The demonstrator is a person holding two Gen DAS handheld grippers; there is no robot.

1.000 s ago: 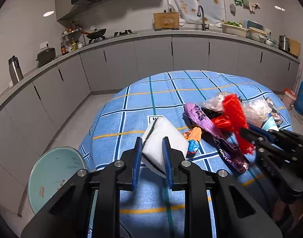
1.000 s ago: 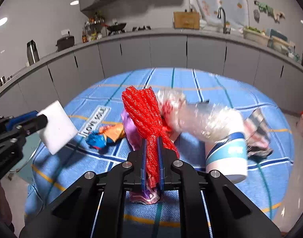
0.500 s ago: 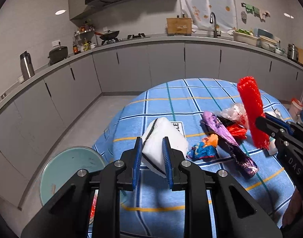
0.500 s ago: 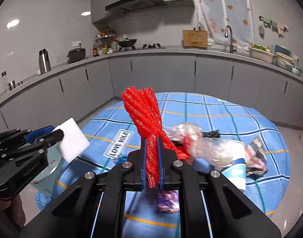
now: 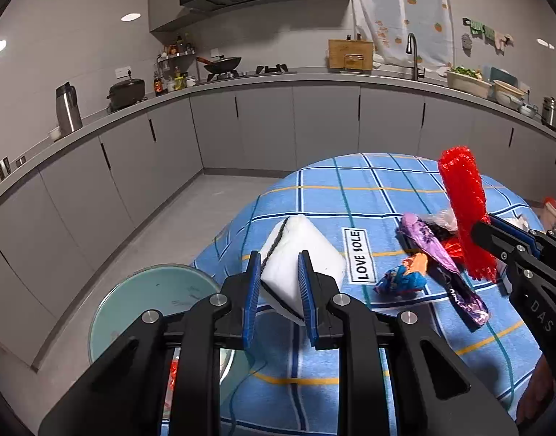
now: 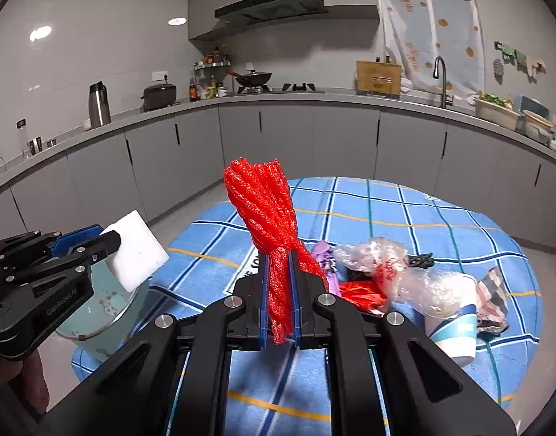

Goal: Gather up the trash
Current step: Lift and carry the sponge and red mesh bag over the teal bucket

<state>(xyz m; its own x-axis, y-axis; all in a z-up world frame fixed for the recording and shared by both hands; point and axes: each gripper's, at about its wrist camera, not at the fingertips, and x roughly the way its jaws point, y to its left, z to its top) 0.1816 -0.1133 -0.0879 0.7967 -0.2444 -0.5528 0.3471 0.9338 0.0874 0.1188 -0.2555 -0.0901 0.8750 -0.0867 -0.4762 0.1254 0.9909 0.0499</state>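
My left gripper [image 5: 278, 290] is shut on a white foam block [image 5: 299, 258], held above the table's left edge; the same white foam block [image 6: 136, 250] shows at the left of the right wrist view. My right gripper [image 6: 279, 298] is shut on a red foam net [image 6: 267, 214] that stands up from its jaws, and that red foam net [image 5: 465, 210] appears at the right of the left wrist view. On the blue checked tablecloth [image 5: 350, 189] lie a purple wrapper [image 5: 441, 258], a blue-orange wrapper [image 5: 401, 279], clear crumpled plastic [image 6: 405, 272] and a paper cup [image 6: 456, 334].
A pale green trash bin [image 5: 150, 305] stands on the floor at the table's left side, below the left gripper. Grey kitchen cabinets [image 5: 314, 127] curve around the room behind the table. A red wrapper [image 6: 361, 290] lies among the litter.
Both grippers have risen and drawn back from the table with their loads; the trash bin has come closer under the left gripper. The litter on the cloth has not moved.
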